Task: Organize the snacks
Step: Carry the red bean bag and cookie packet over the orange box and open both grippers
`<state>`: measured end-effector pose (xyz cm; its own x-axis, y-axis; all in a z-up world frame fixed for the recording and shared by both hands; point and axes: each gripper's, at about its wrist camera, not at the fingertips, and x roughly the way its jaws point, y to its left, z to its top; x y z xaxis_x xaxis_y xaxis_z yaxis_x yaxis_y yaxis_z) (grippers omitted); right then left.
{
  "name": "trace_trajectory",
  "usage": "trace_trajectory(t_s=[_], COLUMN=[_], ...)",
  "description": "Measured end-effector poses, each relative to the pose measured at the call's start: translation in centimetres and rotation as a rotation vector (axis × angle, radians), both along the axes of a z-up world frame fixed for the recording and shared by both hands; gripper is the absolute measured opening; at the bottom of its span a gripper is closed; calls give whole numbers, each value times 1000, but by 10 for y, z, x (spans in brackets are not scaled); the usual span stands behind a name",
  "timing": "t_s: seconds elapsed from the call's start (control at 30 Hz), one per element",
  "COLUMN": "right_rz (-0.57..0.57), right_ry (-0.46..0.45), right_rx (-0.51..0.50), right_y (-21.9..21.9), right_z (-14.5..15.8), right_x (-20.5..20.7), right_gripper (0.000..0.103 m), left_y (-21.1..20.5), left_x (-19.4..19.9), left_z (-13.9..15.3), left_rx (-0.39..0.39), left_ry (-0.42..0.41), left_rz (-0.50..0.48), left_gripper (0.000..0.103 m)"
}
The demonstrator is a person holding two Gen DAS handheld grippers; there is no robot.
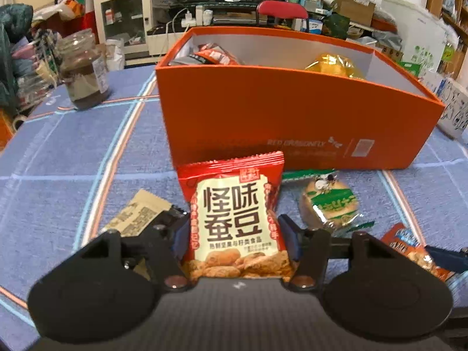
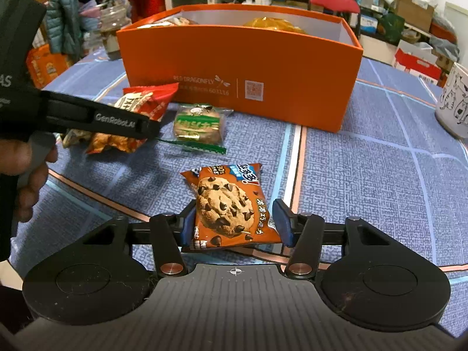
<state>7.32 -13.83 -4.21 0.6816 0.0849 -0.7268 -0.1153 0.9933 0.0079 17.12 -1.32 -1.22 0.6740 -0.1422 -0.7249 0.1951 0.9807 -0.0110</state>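
A red broad-bean snack packet (image 1: 234,204) stands between the fingers of my left gripper (image 1: 237,231), whose pads press on both its sides. In the right wrist view the same packet (image 2: 146,102) hangs tilted in that gripper (image 2: 149,125), held by a hand. My right gripper (image 2: 235,219) is shut on a brown chocolate-chip cookie packet (image 2: 231,201) low over the blue tablecloth. Behind both stands an open orange box (image 1: 292,111) (image 2: 234,58) holding red packets (image 1: 216,54) and a gold-wrapped snack (image 1: 333,64).
A green-wrapped round biscuit (image 1: 330,204) (image 2: 199,125) lies in front of the box. A tan paper sachet (image 1: 140,213) lies beside my left fingers. A glass jar (image 1: 82,70) stands far left, a white patterned mug (image 2: 453,102) at the right edge.
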Motion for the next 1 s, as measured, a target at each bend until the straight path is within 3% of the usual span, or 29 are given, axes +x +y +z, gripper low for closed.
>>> trace_trajectory(t_s=[0.1, 0.37, 1.0], right_rz=[3, 2, -15], right_ry=[-2, -18, -139], right_rx=[3, 0, -64], right_y=[0, 1, 3], right_z=[1, 8, 38], right_x=[0, -3, -15], right_gripper=[34, 28, 26], left_y=[-4, -7, -5], left_x=[-3, -11, -25], left_z=[3, 17, 39], left_rx=[52, 95, 102], left_ry=[-11, -56, -120], left_rz=[8, 18, 1], left_gripper=[60, 60, 60])
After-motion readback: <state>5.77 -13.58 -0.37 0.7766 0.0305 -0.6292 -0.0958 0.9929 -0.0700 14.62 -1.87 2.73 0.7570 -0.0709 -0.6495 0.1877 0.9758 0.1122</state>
